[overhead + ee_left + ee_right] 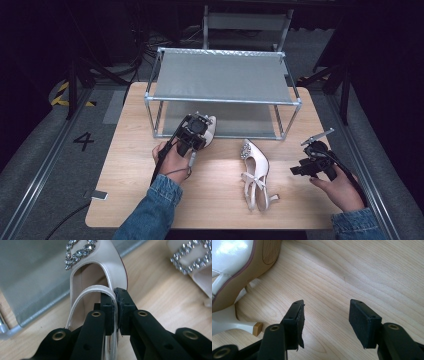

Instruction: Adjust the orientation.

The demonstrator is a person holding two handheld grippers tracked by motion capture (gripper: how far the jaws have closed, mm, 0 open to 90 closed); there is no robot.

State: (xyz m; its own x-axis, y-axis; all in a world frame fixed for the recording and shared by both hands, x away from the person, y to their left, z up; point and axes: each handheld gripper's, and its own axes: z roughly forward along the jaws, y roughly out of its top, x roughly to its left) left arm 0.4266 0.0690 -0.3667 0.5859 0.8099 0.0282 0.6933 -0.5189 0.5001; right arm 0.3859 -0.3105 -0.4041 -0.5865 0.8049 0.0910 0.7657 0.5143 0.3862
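Left tongs [116, 308] pinch the thin strap of a shiny cream heeled shoe [100, 270], likely bound for the grey metal rack [222, 77]; right tongs [325, 323] wait open.

Wooden table [130, 190], shoe rack [222, 100], white heeled shoe [255, 175]

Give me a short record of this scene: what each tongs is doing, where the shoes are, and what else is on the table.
left tongs: shut on the strap of the held shoe, by the rack's lower shelf
right tongs: open, nothing between them, over bare table
second shoe: lying on the table, between the hands
rack: two-tier metal frame, grey shelves, at the table's far side
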